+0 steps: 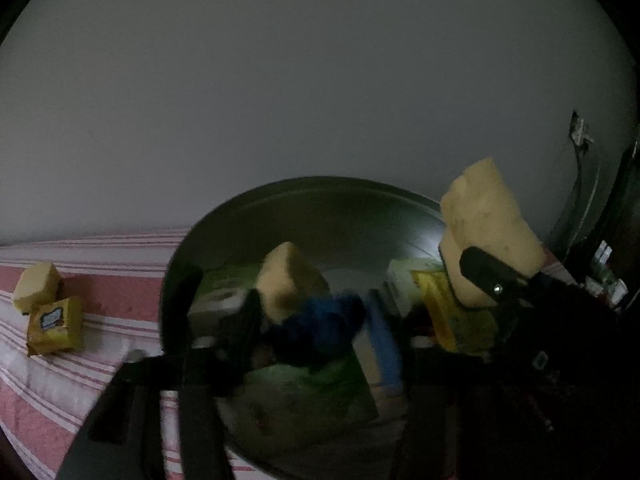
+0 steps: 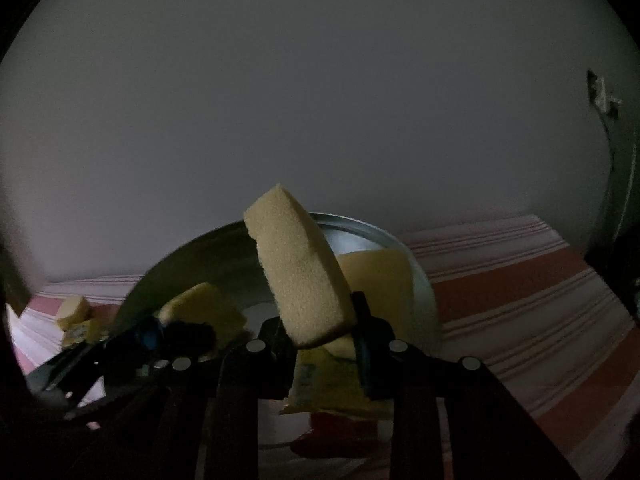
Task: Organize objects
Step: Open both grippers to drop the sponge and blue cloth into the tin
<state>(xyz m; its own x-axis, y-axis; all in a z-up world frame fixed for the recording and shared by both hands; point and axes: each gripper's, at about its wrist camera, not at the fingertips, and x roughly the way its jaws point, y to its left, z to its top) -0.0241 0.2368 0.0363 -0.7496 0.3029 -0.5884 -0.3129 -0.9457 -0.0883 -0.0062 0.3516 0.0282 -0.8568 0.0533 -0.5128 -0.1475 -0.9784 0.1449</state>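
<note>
Here the right tongs [image 2: 320, 344] clench a yellow sponge [image 2: 300, 268] above the cluttered metal bowl [image 1: 320, 200]; the left tongs [image 1: 320, 344] hang released over another sponge [image 1: 286, 276], two yellow packets [image 1: 54, 322] aside on the striped cloth [image 1: 100, 280]

Your bowl [image 1: 240, 216] sits on the bed [image 1: 104, 296] against the wall [image 1: 320, 80], with a sponge [image 1: 286, 276] and packets [image 1: 452, 312] inside. Left of the bowl, another sponge [image 1: 35, 286] lies touching a packet [image 1: 55, 326].
</note>
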